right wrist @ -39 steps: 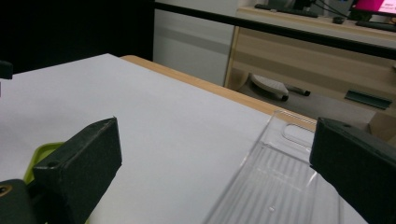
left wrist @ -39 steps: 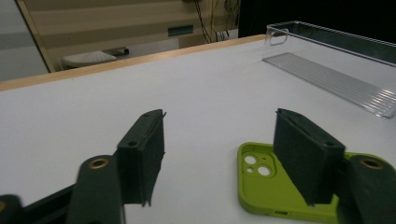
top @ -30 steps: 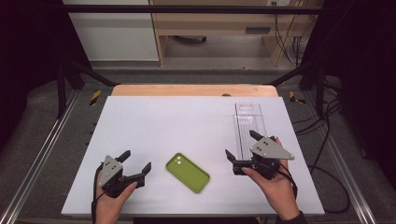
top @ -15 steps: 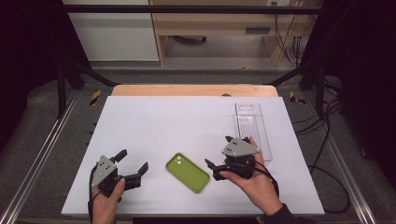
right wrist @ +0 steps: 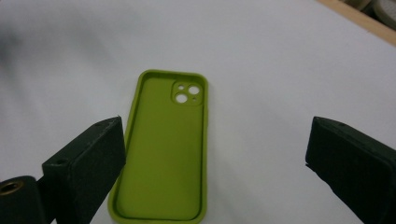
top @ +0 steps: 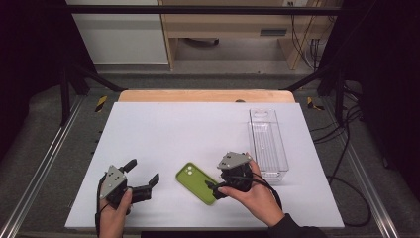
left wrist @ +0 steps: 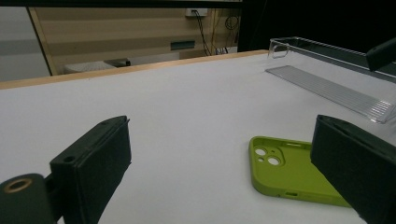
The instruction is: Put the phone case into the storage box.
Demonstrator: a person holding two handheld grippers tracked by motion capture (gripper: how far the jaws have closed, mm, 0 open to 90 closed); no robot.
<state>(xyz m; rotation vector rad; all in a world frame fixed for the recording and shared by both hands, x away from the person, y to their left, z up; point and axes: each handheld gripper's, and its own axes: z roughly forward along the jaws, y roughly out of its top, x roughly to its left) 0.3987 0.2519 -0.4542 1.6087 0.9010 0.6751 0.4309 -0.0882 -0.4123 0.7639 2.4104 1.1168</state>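
- Step in hand, as I judge it: reaching for the green phone case (top: 196, 182), which lies hollow side up near the front of the white tabletop (top: 188, 129).
- The right claw (top: 216, 189) is spread wide at the case's near end, holding nothing.
- The left claw (top: 143, 181) rests released, apart.
- Next move likely calls for straddling the soft, rounded rim.
- A clear ribbed plastic tray (top: 268, 144) stands beside.

Room and obstacles on the table

The table (top: 163, 129) lies bare across its far and left parts; a green case (top: 196, 183) lies flat between the two grippers, just beside the right gripper (top: 216, 189); a clear tray (top: 268, 144) stands along the right side.
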